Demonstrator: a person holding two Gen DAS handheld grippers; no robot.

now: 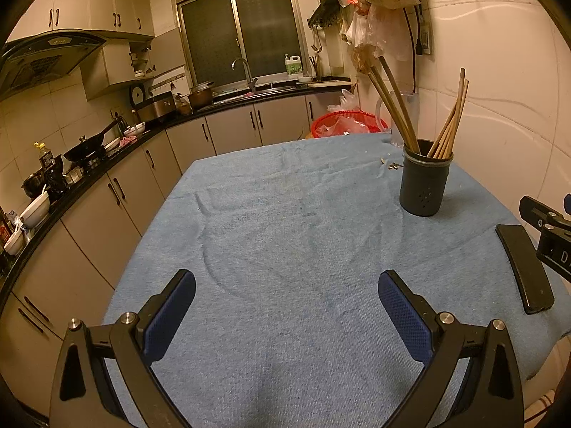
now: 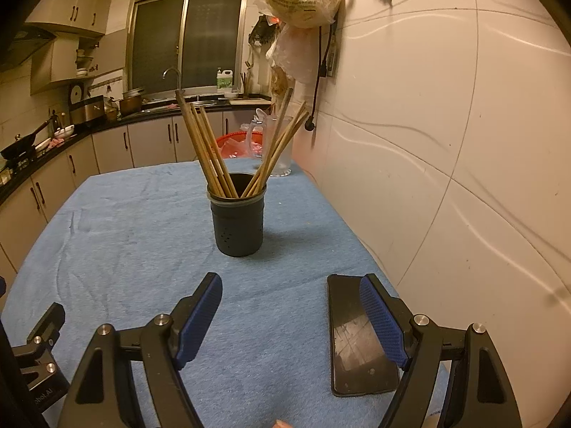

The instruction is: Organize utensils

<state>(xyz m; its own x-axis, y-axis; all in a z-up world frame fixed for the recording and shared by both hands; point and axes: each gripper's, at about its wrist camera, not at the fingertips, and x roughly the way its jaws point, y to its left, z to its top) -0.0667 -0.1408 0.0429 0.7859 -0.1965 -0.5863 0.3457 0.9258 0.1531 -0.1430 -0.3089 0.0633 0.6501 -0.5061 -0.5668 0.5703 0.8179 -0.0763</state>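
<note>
Both tools hang over the counter (image 2: 107, 214) draped in blue towelling cloth: the left hand-held gripper (image 1: 285, 312) stands wide with nothing between its blue pads, and the right hand-held gripper (image 2: 291, 315) is equally wide and empty. The long wooden chopsticks (image 2: 210, 149) already stand in the dark cylindrical holder (image 2: 237, 226), splayed in two leaning bunches, near the wall side of the cloth. No loose utensil shows, so the sorting looks nearly done. Any tidying would call for a slow approach from above, closing on one bunch without tipping the holder, and keeping clear of the black phone (image 2: 357, 342) just below the right pad.
</note>
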